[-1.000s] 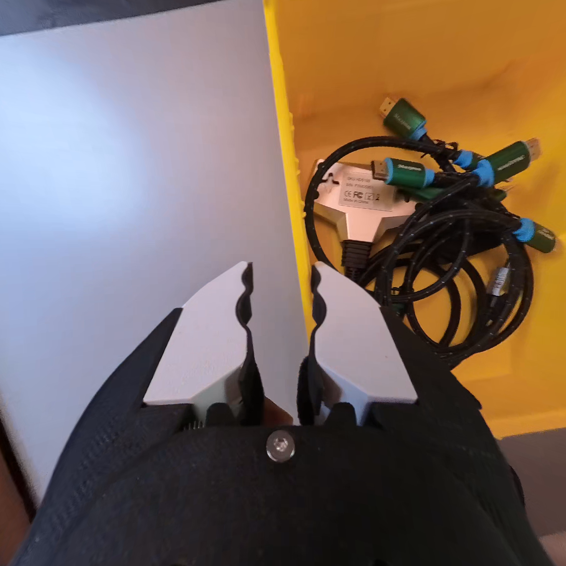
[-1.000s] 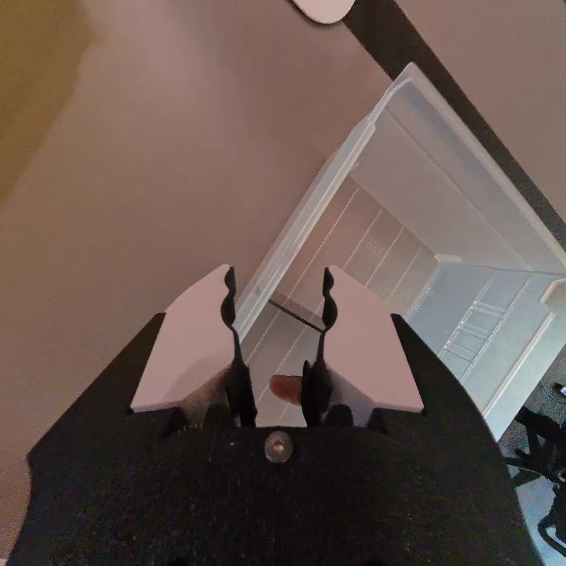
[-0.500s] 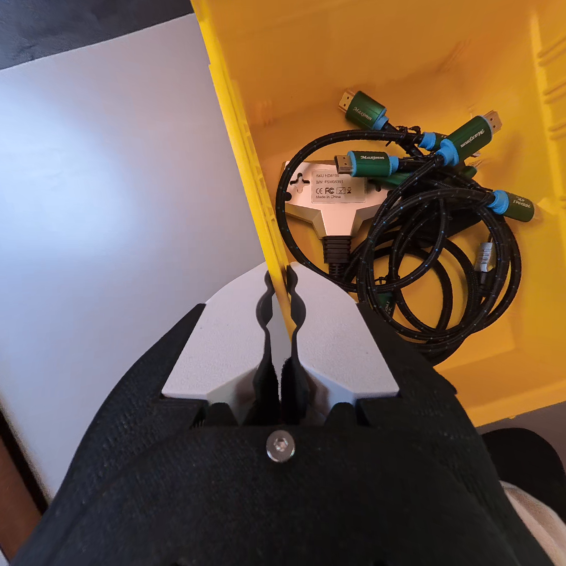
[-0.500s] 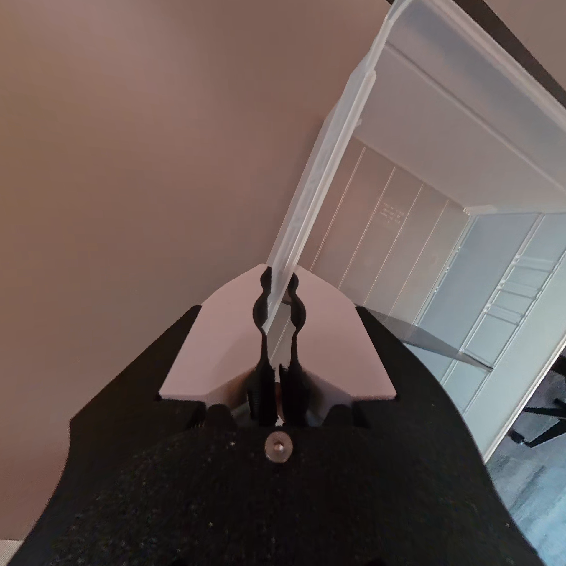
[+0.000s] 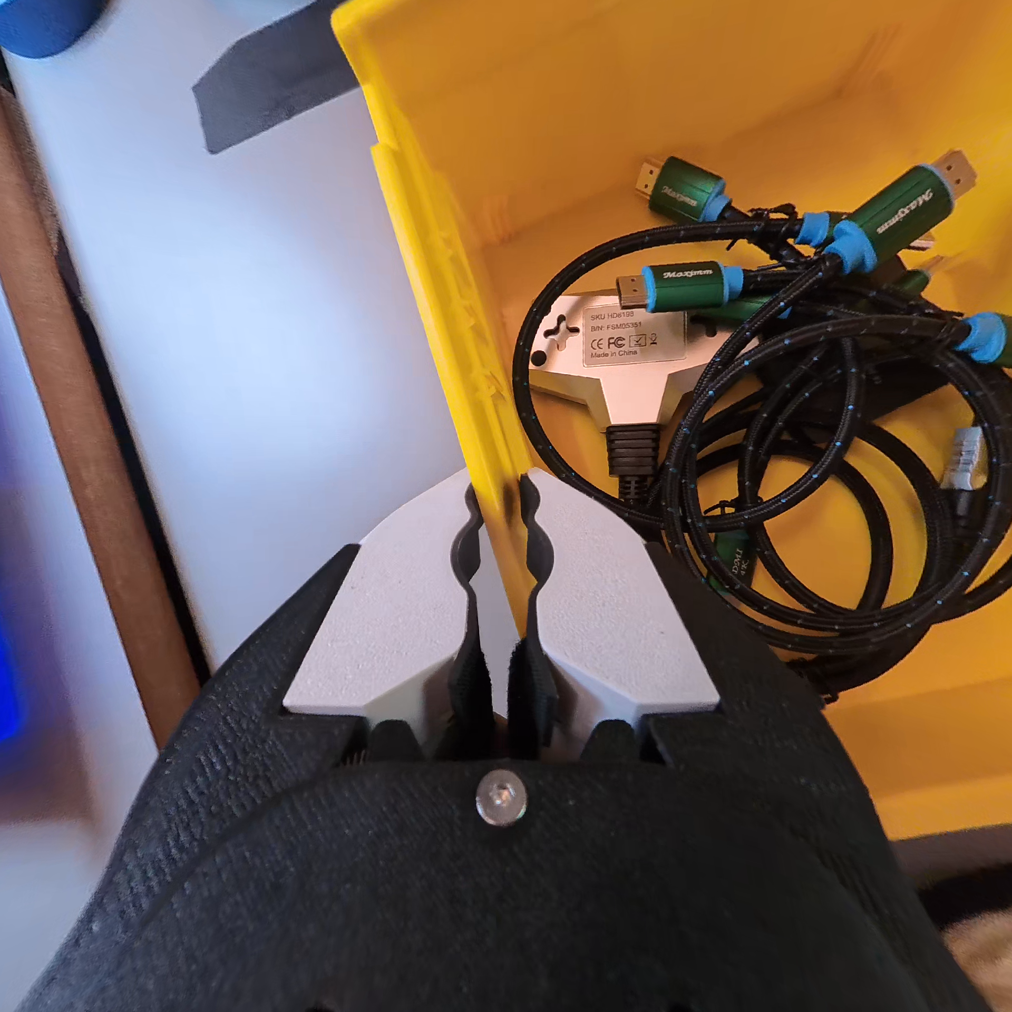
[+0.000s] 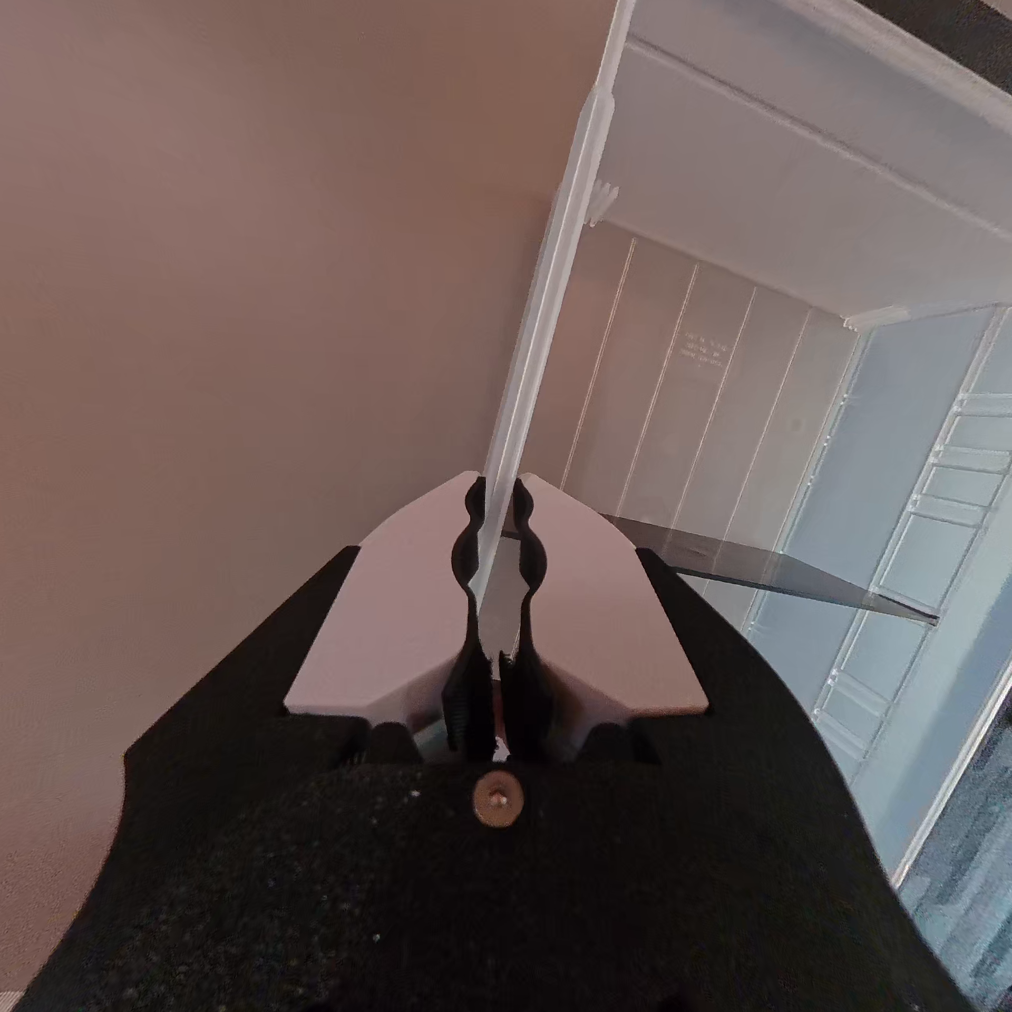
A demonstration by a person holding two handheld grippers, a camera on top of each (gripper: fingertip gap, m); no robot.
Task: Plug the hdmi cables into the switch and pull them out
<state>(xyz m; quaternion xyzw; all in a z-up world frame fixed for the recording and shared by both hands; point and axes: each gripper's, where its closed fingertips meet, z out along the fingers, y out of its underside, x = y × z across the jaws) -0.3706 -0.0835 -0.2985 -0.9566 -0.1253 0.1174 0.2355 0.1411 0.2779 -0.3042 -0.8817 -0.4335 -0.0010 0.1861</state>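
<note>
A yellow bin (image 5: 438,263) holds a silver hdmi switch (image 5: 619,361) lying label side up, under a tangle of black braided hdmi cables (image 5: 821,493) with green and blue plugs (image 5: 684,189). My left gripper (image 5: 497,484) is shut on the bin's left wall rim. My right gripper (image 6: 498,484) is shut on the left wall rim of a clear plastic bin (image 6: 553,328), which looks empty inside. No plug sits in the switch that I can see.
A white tabletop (image 5: 219,328) lies left of the yellow bin, with a brown wooden edge (image 5: 82,383) and a strip of dark tape (image 5: 274,104) at the back. A plain tan surface (image 6: 246,274) lies left of the clear bin.
Both grippers went from open to shut on their bins' walls. The yellow bin has since shifted right and tilted in the left view; the clear bin's wall stands steeper in the right view.
</note>
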